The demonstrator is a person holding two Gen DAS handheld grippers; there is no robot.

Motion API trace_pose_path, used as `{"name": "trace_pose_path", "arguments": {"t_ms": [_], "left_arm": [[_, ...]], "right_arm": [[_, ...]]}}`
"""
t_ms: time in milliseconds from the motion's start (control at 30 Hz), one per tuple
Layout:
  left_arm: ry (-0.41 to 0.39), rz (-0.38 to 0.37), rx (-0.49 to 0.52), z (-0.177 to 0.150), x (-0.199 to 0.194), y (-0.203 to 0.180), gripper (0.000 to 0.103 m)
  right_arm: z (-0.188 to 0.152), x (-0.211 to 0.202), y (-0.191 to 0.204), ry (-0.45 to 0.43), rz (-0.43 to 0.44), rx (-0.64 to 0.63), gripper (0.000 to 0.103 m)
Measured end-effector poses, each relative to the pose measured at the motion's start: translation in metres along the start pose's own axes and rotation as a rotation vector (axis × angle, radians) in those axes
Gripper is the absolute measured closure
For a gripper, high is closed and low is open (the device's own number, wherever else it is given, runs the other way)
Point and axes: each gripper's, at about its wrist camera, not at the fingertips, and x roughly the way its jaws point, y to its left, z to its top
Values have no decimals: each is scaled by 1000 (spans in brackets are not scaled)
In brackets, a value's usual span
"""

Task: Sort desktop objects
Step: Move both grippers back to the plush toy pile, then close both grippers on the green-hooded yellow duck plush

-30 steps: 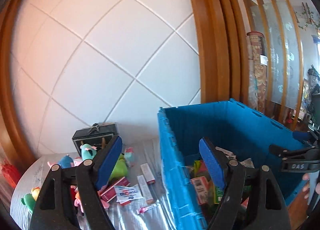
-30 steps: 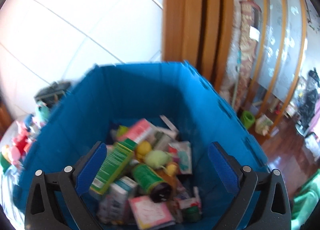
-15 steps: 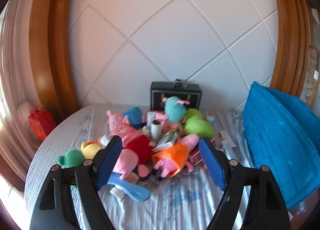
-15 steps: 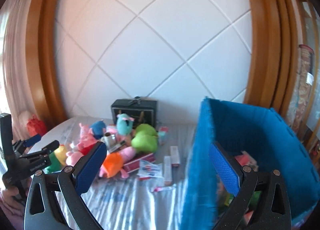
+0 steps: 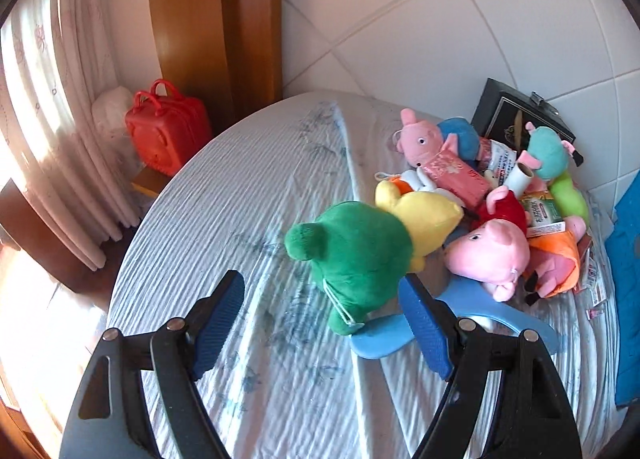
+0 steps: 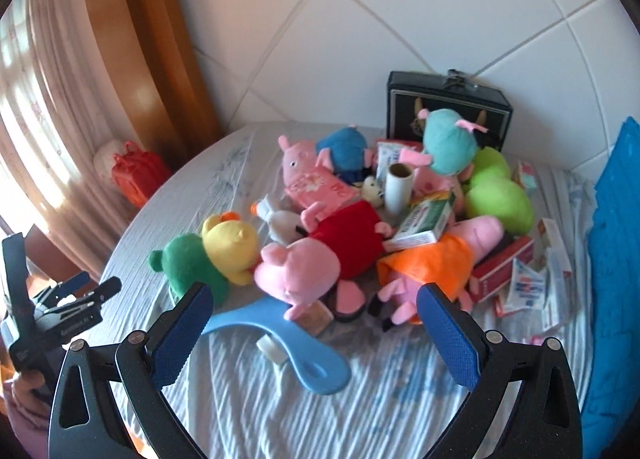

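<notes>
Left gripper: I am holding the left gripper (image 5: 322,329) over the near left part of the round table covered in white crinkled cloth (image 5: 248,195); its blue-padded jaws are standing wide apart and gripping nothing.
Left target area: the green plush toy with round ears (image 5: 352,255) is lying just beyond the gap, nearer the right finger, with the yellow plush toy (image 5: 420,215) touching its far side.
Right gripper: I am keeping the right gripper (image 6: 312,329) above the near edge of the pile, jaws spread wide and empty.
Between the right fingers: the pink pig plush in a red dress (image 6: 320,259) is lying face down on the light blue plastic shoehorn-shaped paddle (image 6: 296,347), and the pink pig plush in an orange dress (image 6: 432,267) is lying to its right.
Pile: a cardboard tube (image 6: 398,189) is standing upright behind them, and a green and white carton (image 6: 426,223) is resting tilted on the orange-dressed pig.
Far side: a teal plush (image 6: 450,141) and a lime green plush (image 6: 498,191) are sitting in front of the black box with a metal clasp (image 6: 448,99).
Right edge: the blue plastic crate (image 6: 612,259) is standing beside red and white flat boxes (image 6: 520,275).
Off the table: a red toy suitcase (image 5: 168,131) is sitting far left by the curtain.
</notes>
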Motion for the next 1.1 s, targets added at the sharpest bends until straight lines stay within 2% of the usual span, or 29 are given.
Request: {"name": "trace_pose_path", "arguments": {"t_ms": [200, 333, 467, 567, 667, 767, 833, 867, 900, 1000, 1100], "left_arm": [[64, 8, -41, 24, 46, 23, 24], [77, 38, -29, 41, 74, 19, 24], [106, 45, -9, 55, 103, 8, 24], [143, 71, -31, 66, 133, 2, 24], [208, 23, -35, 66, 158, -11, 24], [144, 4, 100, 56, 141, -36, 24], [120, 4, 180, 45, 123, -47, 24], [129, -9, 190, 38, 117, -47, 23], [130, -39, 176, 30, 110, -45, 23], [168, -145, 120, 7, 93, -39, 23], [196, -167, 110, -18, 80, -43, 21]], "right_arm": [[11, 81, 37, 180, 0, -42, 0], [28, 117, 56, 205, 6, -101, 0], [64, 149, 68, 175, -10, -130, 0], [87, 188, 75, 172, -56, -156, 0], [96, 227, 75, 210, -49, -140, 0], [85, 248, 82, 264, -5, -160, 0], [63, 257, 88, 361, -33, -230, 0], [52, 253, 88, 366, -20, -241, 0], [45, 241, 83, 346, -3, -227, 0], [19, 213, 69, 372, 42, -181, 2], [-9, 189, 67, 378, 36, -225, 2]]}}
